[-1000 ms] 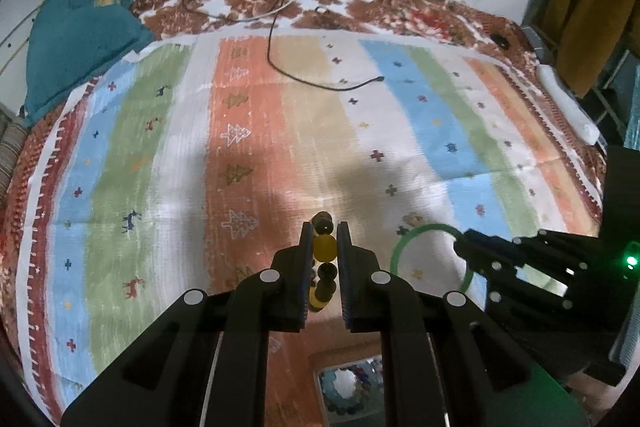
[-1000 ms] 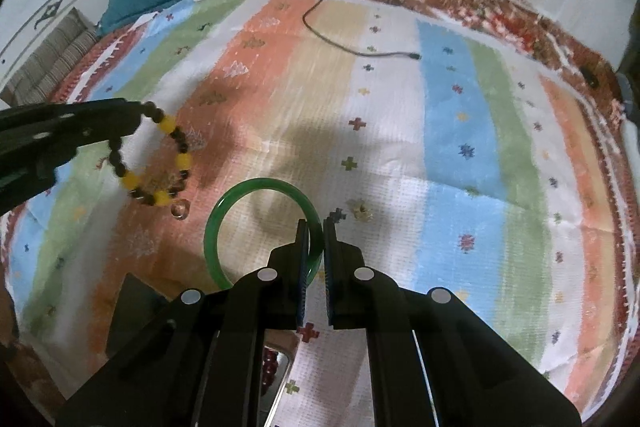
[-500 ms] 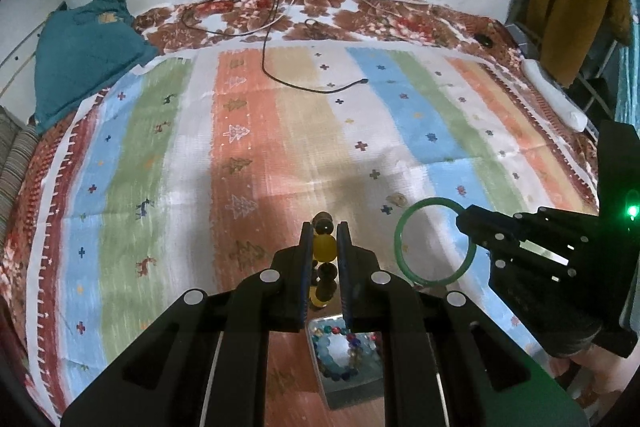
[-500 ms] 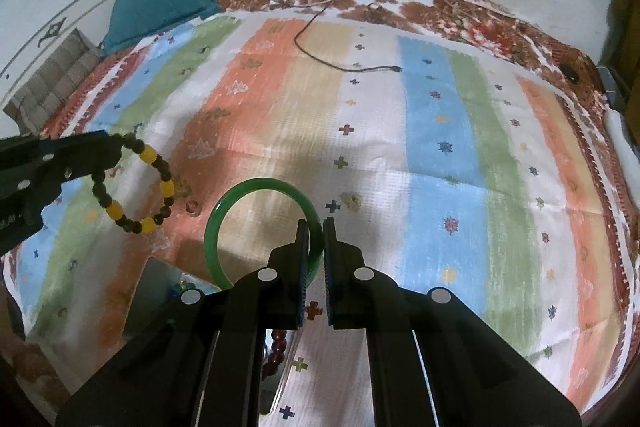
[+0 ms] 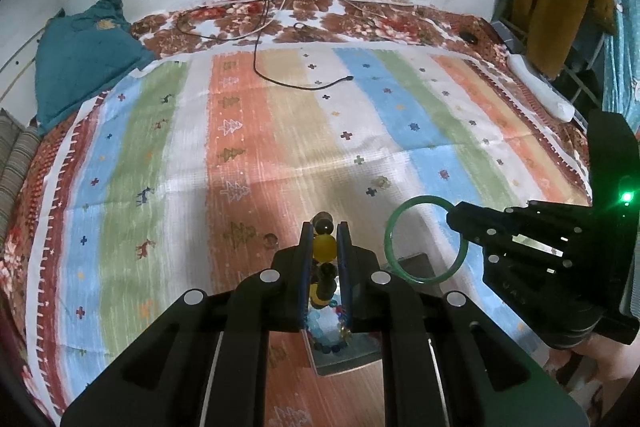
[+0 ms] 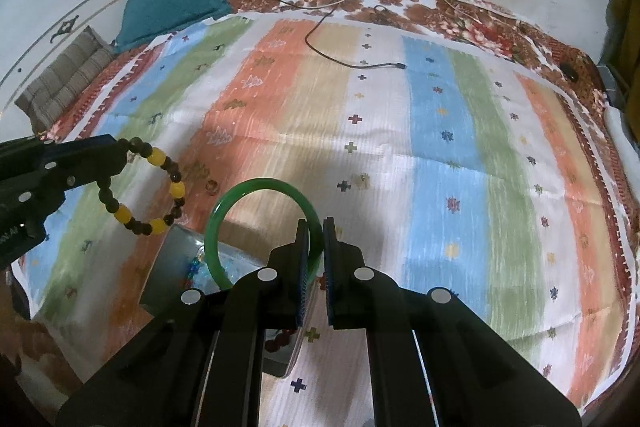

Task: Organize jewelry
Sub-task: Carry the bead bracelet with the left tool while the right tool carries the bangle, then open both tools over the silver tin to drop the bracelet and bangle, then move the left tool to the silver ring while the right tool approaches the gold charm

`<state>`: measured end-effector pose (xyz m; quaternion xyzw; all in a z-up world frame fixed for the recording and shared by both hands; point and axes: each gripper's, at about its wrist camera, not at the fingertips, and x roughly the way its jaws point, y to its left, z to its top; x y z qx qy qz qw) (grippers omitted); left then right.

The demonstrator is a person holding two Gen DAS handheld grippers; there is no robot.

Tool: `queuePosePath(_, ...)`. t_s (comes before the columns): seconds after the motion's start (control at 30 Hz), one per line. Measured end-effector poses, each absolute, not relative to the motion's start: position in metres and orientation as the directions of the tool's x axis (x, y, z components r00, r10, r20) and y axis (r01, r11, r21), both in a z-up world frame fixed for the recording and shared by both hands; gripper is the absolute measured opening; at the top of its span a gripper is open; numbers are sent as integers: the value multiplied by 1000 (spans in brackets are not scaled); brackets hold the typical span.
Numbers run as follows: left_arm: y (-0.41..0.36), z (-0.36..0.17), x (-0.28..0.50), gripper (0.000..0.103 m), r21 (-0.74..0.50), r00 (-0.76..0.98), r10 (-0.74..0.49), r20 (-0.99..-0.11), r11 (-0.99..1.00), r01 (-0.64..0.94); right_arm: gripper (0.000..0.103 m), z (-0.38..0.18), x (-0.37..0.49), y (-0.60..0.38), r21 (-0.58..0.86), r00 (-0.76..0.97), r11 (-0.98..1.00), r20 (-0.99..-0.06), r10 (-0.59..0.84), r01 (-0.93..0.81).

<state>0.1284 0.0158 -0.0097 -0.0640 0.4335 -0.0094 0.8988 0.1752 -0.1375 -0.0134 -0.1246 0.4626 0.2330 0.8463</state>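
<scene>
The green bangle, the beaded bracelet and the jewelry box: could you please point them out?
green bangle (image 6: 256,183), right wrist view, top of ring.
beaded bracelet (image 6: 155,158), right wrist view, yellow bead.
jewelry box (image 6: 168,259), right wrist view, left wall.

Both grippers have drawn back and lifted over the striped, multicoloured bedspread, which now shows right up to the white wall. An open grey metal box of mixed beads, barely glimpsed a second ago, has come into view at 6 o'clock beneath the left gripper, and at 8 o'clock of the right gripper.

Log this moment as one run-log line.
left gripper: shut on beaded bracelet | right gripper: shut on green bangle | both above jewelry tray
</scene>
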Motion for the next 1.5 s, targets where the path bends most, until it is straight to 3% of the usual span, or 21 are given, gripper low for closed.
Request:
queuePosePath(1.1,-2,-6,81,12,-139,651,-96,-753,990,-15,8,-14,138,-150,51,441,855,-840,316,-516)
queuePosePath(1.2,5,-11,86,12,-121,626,-48,-778,990,-75,14,-16,141,-153,54,435,865,-847,304,-500)
queuePosePath(1.3,13,-15,89,12,-114,608,-22,-794,987,-113,30,-18,143,-154,57,428,867,-852,300,-494)
queuePosePath(1.5,18,-16,88,25,-111,607,-12,-795,986,-127,33,-19,150,-161,81,420,882,-857,300,-464)
